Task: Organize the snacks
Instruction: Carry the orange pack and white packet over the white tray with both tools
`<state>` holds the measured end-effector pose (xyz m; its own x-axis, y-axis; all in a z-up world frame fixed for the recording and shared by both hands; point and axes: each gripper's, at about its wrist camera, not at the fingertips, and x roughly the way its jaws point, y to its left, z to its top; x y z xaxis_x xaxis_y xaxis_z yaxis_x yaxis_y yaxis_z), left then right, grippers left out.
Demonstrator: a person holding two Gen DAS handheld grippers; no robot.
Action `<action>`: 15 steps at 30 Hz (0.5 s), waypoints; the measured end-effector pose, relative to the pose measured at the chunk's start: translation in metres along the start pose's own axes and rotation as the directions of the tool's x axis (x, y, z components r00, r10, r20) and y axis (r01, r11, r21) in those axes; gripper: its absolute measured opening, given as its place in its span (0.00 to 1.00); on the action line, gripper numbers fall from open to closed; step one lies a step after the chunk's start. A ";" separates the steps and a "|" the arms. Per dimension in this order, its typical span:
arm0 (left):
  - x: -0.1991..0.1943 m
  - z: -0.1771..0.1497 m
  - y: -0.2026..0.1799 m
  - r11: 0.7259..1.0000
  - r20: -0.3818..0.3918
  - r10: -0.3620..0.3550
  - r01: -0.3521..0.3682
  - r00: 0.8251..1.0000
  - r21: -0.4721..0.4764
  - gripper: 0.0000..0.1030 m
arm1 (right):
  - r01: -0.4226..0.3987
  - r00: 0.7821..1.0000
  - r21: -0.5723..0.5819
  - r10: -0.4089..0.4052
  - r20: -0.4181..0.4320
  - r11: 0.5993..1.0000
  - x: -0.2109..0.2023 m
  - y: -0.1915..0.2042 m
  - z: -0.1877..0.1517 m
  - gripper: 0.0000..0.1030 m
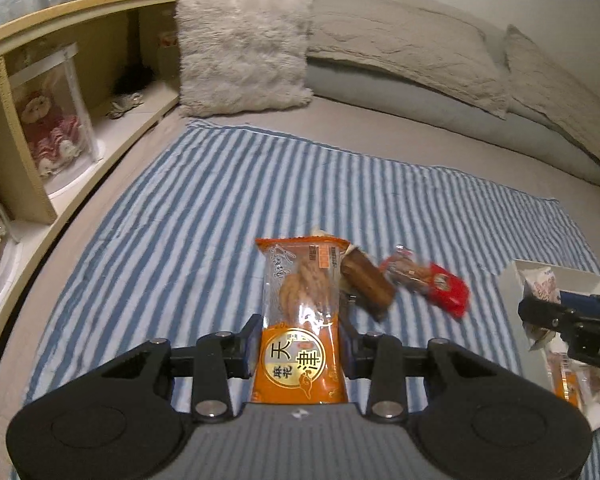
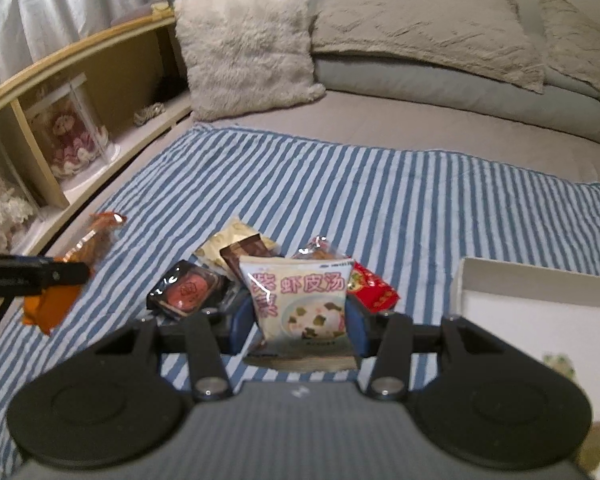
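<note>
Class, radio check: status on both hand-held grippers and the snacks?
Left hand-held gripper shut on orange packet. Right hand-held gripper shut on soup packet. White box unobstructed.

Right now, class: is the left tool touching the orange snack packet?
Touching. The left wrist view shows the left tool with its pads pressed against both sides of the orange snack packet, holding it above the striped cloth.
</note>
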<state>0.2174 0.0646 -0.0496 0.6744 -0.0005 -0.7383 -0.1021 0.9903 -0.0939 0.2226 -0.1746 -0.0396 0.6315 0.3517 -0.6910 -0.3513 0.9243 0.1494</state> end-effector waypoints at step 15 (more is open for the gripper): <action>-0.013 -0.005 -0.090 0.983 0.037 -0.184 0.184 0.982 0.014 0.39 | 0.118 0.991 0.055 -0.121 0.057 0.992 -0.060 -0.052 -0.023 0.53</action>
<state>0.2141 -0.0251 -0.0348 0.7082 -0.1778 -0.6833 0.0336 0.9752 -0.2189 0.1874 -0.2471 -0.0219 0.7079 0.2456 -0.6622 -0.2360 0.9660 0.1059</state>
